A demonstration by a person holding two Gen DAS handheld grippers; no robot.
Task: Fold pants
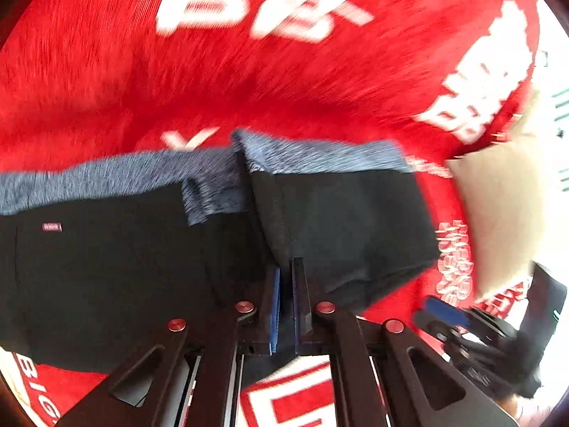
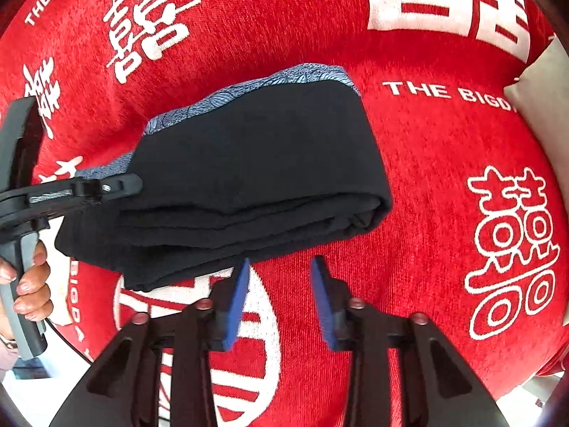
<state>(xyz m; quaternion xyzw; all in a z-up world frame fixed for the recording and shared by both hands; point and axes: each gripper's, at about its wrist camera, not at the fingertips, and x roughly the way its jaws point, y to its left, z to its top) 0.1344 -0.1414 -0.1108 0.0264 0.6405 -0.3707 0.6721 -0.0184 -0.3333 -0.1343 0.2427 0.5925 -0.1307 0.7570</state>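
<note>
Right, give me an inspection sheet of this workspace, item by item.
Surface: red cloth with white characters and lettering.
Job's things: black pants with a blue-grey patterned band, folded into a thick stack on the cloth.
Clutter: beige cushion at the cloth's right edge.
Grippers: left hand-held gripper has its fingers nearly together at the pants' edge; whether it pinches fabric is unclear. Right hand-held gripper is open, holding nothing, just short of the stack.
Cables: nothing seen.
Surroundings: pale floor beyond the cloth, too blurred to detail.
</note>
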